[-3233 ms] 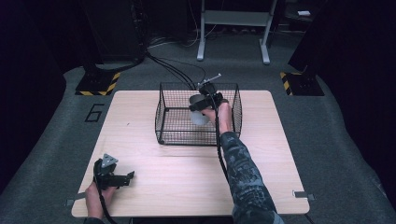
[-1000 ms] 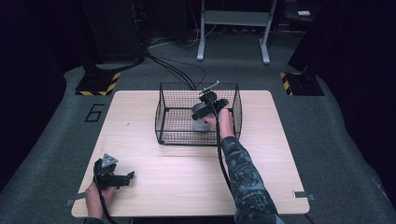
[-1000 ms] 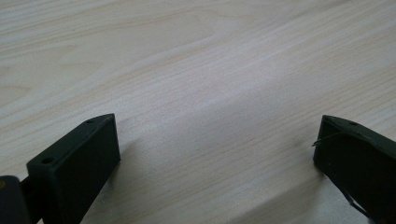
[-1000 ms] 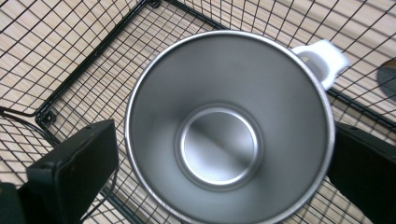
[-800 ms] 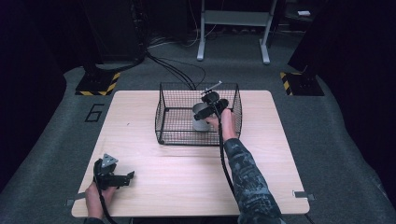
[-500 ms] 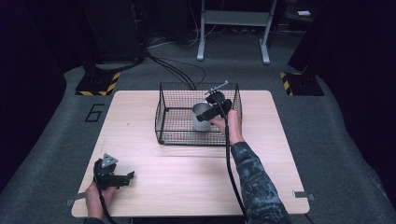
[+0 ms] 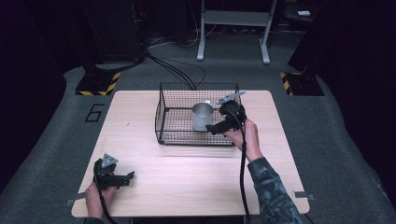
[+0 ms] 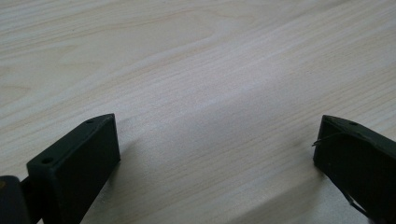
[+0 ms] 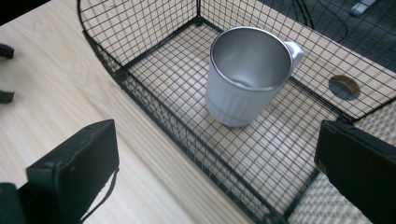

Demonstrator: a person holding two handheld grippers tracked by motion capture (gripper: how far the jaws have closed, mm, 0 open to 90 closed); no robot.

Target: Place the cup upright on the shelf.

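A silver metal mug (image 7: 201,116) stands upright on the floor of a black wire basket (image 7: 164,116) at the back middle of the wooden table (image 7: 140,144). My right gripper (image 7: 215,127) hovers over the basket's front right part, open, a little to the right of the mug and apart from it. In the right gripper view the mug (image 9: 247,74) sits ahead beyond the basket's rim (image 9: 154,116), and the right gripper (image 9: 217,177) holds nothing between its wide jaws. My left gripper (image 7: 127,177) rests near the front left corner; it is open (image 8: 215,154) over bare wood.
A round hole (image 9: 343,87) in the tabletop shows through the basket's far wall. Beyond the table the grey floor carries cables (image 7: 173,70), a metal stand (image 7: 233,28) and hazard-striped bases (image 7: 98,84). Bare wood lies between the basket and the left gripper.
The right gripper lowered the mug into the basket, let it go and drew back to the right and toward the person. The left gripper stayed still.
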